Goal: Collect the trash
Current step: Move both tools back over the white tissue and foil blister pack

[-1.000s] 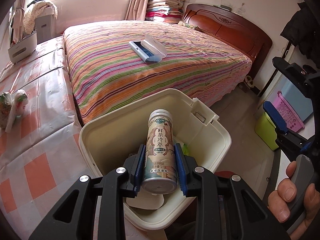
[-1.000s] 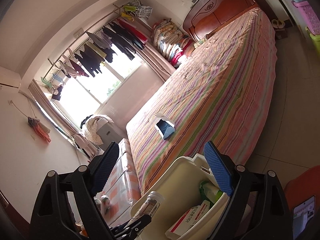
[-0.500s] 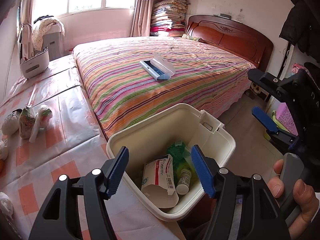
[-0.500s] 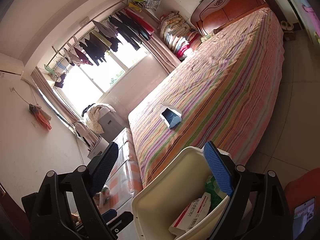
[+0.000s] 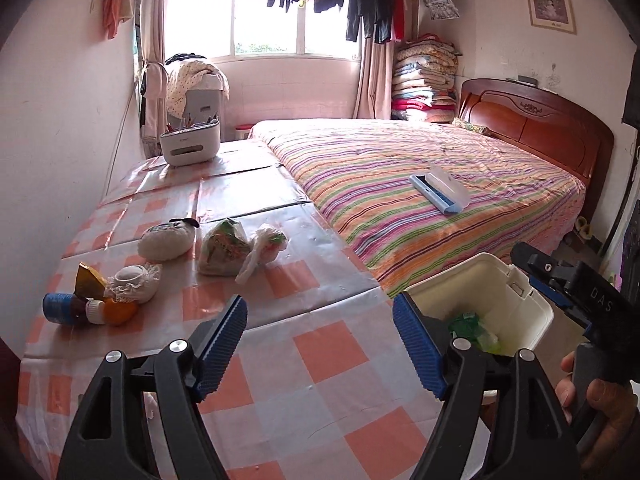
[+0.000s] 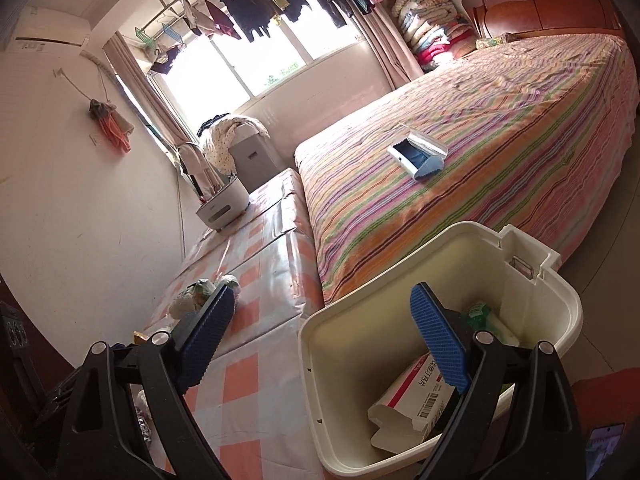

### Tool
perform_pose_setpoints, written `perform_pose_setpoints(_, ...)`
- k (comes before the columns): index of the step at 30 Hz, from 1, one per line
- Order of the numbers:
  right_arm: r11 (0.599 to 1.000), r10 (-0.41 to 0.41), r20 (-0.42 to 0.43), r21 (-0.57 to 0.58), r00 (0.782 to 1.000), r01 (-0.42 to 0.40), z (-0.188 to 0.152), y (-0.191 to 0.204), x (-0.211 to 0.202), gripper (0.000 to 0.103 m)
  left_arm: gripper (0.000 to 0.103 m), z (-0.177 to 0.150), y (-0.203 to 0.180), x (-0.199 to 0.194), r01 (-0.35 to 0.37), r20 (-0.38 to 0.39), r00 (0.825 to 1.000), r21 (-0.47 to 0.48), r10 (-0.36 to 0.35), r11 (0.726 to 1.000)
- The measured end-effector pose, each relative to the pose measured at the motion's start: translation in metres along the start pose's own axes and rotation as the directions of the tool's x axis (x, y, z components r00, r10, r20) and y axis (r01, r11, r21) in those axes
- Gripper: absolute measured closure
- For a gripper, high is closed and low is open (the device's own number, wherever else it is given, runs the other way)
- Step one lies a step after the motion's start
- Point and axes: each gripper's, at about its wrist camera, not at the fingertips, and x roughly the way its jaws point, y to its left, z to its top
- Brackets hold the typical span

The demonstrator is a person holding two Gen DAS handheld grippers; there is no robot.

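A cream trash bin (image 5: 532,300) stands at the table's right edge; it also shows in the right wrist view (image 6: 360,344), holding a red-and-white carton (image 6: 416,396) and green wrappers (image 6: 480,314). My left gripper (image 5: 320,344) is open and empty above the checked table (image 5: 320,360). My right gripper (image 6: 320,344) is open and empty over the bin's near rim; it shows at the right in the left wrist view (image 5: 560,284). Trash lies on the table: a green snack bag (image 5: 222,246), a white plastic bag (image 5: 264,246), a blue bottle (image 5: 66,308) and an orange piece (image 5: 120,312).
A striped bed (image 5: 420,184) lies beyond the table with a blue-and-white case (image 5: 438,192) on it. A white organiser box (image 5: 190,142) stands at the table's far end. White knitted items (image 5: 164,242) lie by the trash. A wall runs along the left.
My left gripper let the tea bottle go into the bin, opened, and swung left and up over the table. The right gripper stayed open by the bin.
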Motion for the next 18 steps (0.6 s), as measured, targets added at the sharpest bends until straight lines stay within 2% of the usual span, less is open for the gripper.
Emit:
perform_pose_setpoints(4,0.998,0.012,-0.036,-0.056,0.999,-0.014,-0.009,0.021,0.011,0.015,0.03,-0.007,0.045,-0.017,-0.072,0.026,0.997,-0.077,0.074,0.994)
perform_pose_setpoints(8,0.993,0.04,-0.087,-0.109,0.995,-0.05,-0.021,0.042,0.022,0.015,0.03,-0.019,0.078,-0.028,-0.108,0.022,0.993,-0.149,0.112,0.983)
perform_pose_setpoints(13,0.977,0.09,-0.154,-0.177,0.984,-0.117,-0.036,0.072,0.036,0.015,0.03,-0.036,0.108,-0.043,-0.157,0.006,0.987,-0.185,0.161,0.97)
perform_pose_setpoints(18,0.955,0.151,-0.232,-0.218,0.961,-0.202,-0.056,0.1,0.047,0.015,0.03,-0.055,0.134,-0.046,-0.166,-0.064,0.986,-0.24,0.156,0.956)
